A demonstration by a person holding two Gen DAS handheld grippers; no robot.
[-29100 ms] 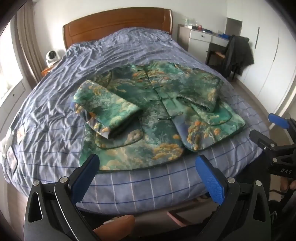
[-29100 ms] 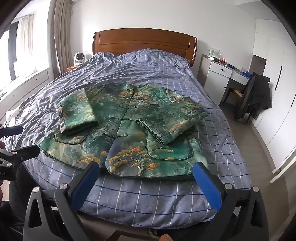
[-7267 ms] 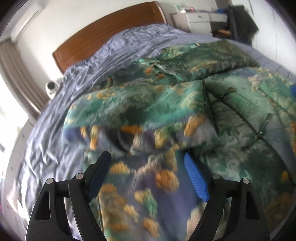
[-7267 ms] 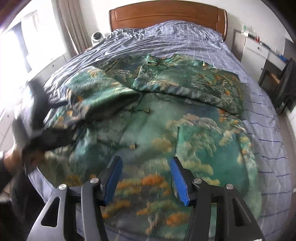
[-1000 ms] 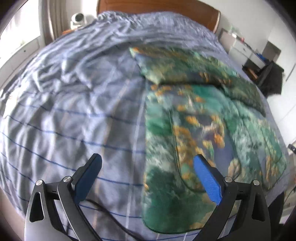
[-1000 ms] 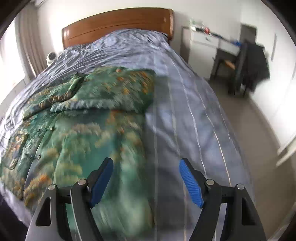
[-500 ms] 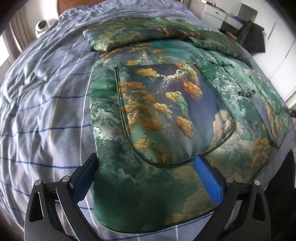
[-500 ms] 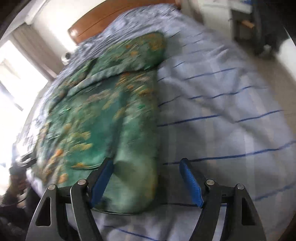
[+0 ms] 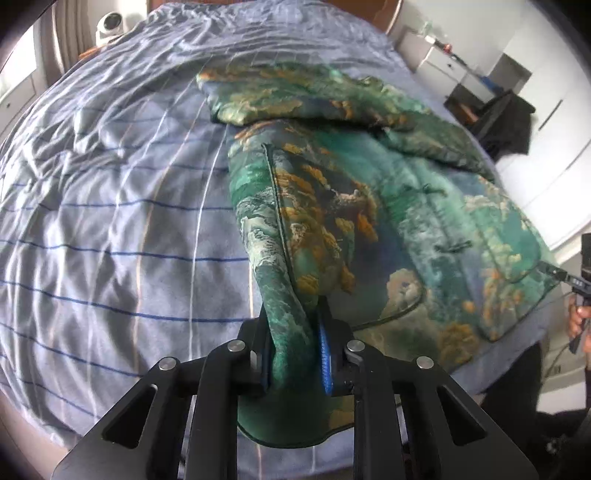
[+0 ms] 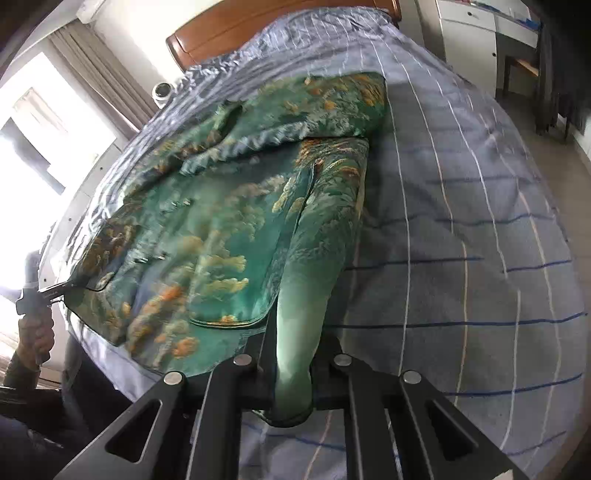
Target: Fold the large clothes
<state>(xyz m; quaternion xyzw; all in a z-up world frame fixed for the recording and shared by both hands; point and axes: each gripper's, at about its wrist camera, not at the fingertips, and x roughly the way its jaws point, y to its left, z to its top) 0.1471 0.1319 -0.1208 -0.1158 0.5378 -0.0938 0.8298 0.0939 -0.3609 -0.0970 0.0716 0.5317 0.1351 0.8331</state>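
Observation:
A green brocade jacket [image 9: 369,206] with orange and blue patterns lies front up on the bed, both sleeves folded across its chest. My left gripper [image 9: 293,354] is shut on the jacket's bottom left hem corner, which bunches between the jaws. My right gripper [image 10: 295,365] is shut on the jacket [image 10: 221,221] at its bottom right hem corner. Each gripper shows small at the far hem corner in the other's view: the right one in the left wrist view [image 9: 561,275], the left one in the right wrist view [image 10: 55,290].
The bed has a blue striped cover [image 9: 110,221] and a wooden headboard [image 10: 258,29]. A white desk [image 10: 480,33] and a chair with dark clothing [image 9: 506,122] stand to the right of the bed. A small white fan [image 9: 109,22] sits by the window side.
Both grippers went from open over the hem to shut on the jacket's bottom corners. The hem edges now bunch and lift slightly at each jaw.

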